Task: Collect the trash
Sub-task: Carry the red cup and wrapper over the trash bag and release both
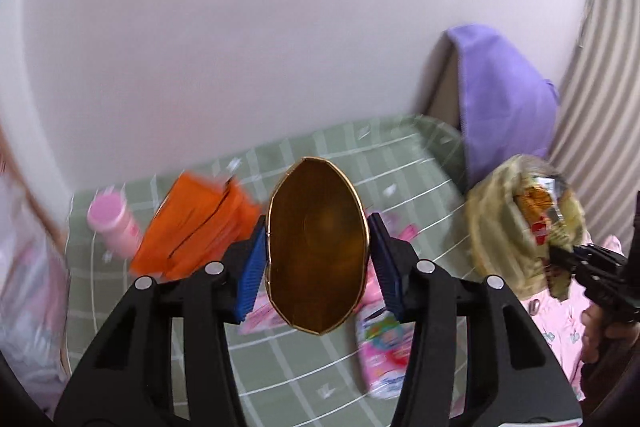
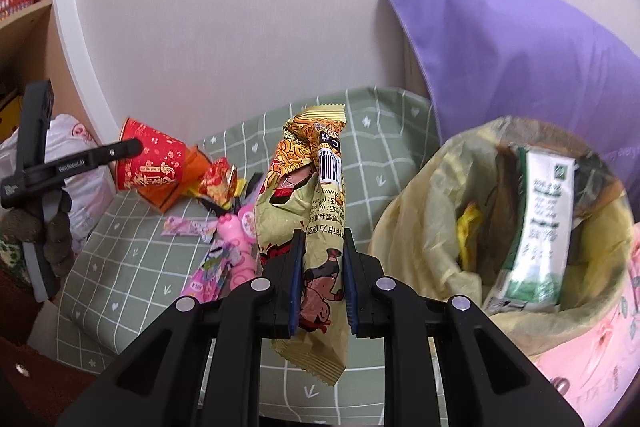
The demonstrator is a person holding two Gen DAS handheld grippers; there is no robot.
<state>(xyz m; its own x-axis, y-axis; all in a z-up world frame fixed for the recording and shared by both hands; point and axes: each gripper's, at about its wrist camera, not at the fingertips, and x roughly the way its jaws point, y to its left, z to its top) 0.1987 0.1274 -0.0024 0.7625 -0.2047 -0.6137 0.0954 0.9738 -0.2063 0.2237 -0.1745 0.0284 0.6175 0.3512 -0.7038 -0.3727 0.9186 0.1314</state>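
My left gripper is shut on a paper cup, squeezed oval, its gold inside facing the camera; from the right wrist view it is a red cup held above the bed's far left. My right gripper is shut on a yellow snack wrapper, held upright just left of the trash bin, which has a yellowish bag liner and holds a green and white carton. The bin also shows at the right in the left wrist view.
On the green checked bed sheet lie an orange pack, a pink bottle, pink wrappers and a pink toy. A purple pillow leans on the wall behind the bin.
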